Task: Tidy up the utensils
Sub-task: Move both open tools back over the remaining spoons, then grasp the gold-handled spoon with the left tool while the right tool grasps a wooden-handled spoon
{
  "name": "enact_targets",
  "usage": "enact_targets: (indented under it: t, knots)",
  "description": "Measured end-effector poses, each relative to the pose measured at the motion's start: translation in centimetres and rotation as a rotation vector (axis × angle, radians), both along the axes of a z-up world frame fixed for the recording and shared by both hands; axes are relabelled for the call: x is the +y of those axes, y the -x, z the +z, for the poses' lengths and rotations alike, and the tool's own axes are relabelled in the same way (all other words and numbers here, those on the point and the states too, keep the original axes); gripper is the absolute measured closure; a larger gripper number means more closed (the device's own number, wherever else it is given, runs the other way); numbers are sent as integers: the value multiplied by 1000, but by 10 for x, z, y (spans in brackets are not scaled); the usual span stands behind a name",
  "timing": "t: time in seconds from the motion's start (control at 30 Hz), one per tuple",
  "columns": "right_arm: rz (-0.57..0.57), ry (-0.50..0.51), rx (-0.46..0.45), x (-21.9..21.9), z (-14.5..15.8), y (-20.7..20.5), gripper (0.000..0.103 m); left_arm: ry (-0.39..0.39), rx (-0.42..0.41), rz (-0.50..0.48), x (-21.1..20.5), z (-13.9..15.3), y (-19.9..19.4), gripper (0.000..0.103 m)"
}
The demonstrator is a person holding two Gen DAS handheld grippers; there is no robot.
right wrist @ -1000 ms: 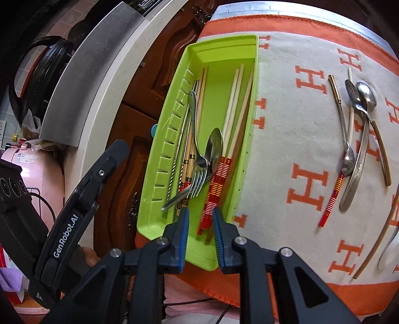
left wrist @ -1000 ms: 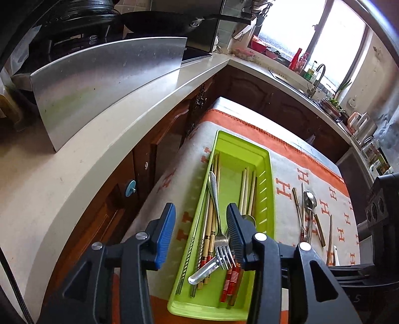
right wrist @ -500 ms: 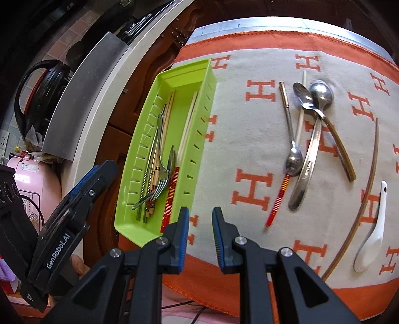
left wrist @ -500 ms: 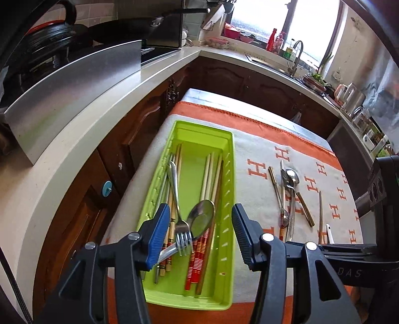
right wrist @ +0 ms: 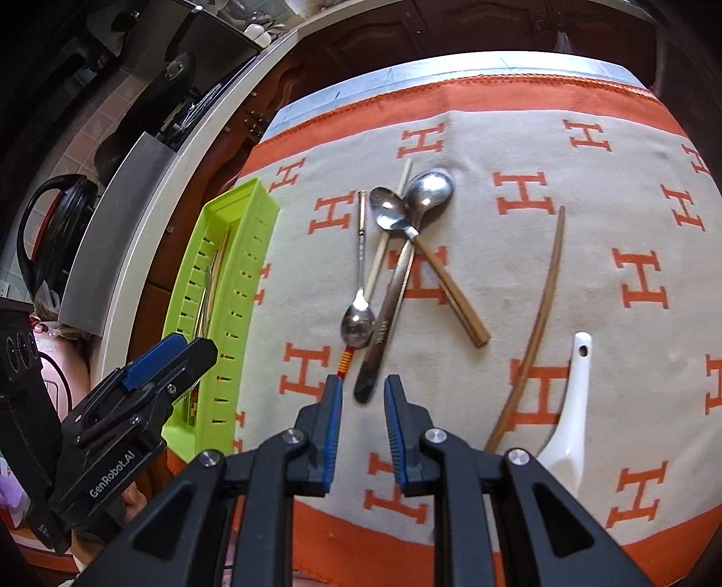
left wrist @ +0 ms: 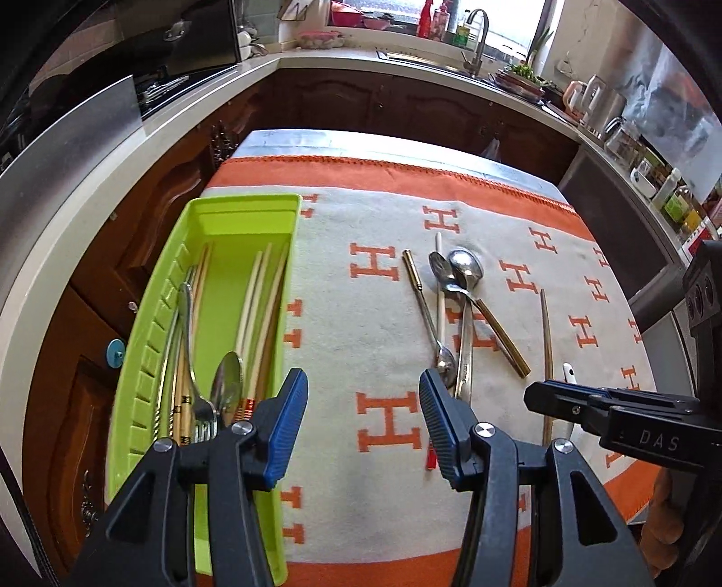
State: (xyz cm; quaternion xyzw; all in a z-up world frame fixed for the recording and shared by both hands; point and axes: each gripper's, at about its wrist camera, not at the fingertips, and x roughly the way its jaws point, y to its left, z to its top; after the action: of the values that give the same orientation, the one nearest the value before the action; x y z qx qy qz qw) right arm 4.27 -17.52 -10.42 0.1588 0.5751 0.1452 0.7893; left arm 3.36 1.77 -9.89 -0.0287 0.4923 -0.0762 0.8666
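Note:
A lime-green tray (left wrist: 243, 201) lies along the left edge of the H-patterned cloth (left wrist: 370, 325). In it are a fork, a spoon (left wrist: 228, 384) and several chopsticks (left wrist: 257, 298). Loose on the cloth lie crossed steel spoons (right wrist: 428, 187), a small spoon (right wrist: 358, 320), a red-banded chopstick (right wrist: 345, 361), a long brown chopstick (right wrist: 541, 316) and a white ceramic spoon (right wrist: 568, 406). My left gripper (left wrist: 361, 397) hangs open over bare cloth just right of the tray. Above the near end of a dark spoon handle (right wrist: 374, 361), my right gripper (right wrist: 363, 388) stands narrowly open and empty.
The table's left edge drops off beside the tray toward dark wood cabinets (left wrist: 149, 194) and a pale counter (left wrist: 90, 189). A sink with a tap (left wrist: 474, 40) runs along the back. The other gripper's body (left wrist: 622, 420) reaches in at the right of the left wrist view.
Both grippers have swung right, from over the green tray toward the loose utensils on the cloth. The left jaws have spread wider. The right jaws keep the same narrow gap.

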Motion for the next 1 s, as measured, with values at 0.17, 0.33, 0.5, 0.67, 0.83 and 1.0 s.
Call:
enact_targets:
  t: [0.17,0.33,0.5,0.67,0.83,1.0]
  knots:
    - [-9,29,-47,-22,-5,-15,84,5,60,-42,-22,-16,-24,53]
    - [33,39,-75,-30,-15,-38,84,23,129,-44,-33,-34,-53,53]
    - [118,41,-82,-27,-31,-63,84,47,192,-49,-41,-47,-76,53]
    - [207,23,-84,-16,-45,-77,84,44,225,-50,-46,-56,-91,56]
    - [283,9,-121,-8,-48,-76,96,41,249,-48,-52,-64,-104,68]
    - [279,13,-171,-13,-43,-65,96,46,258,-28,-50,-67,-113,76]
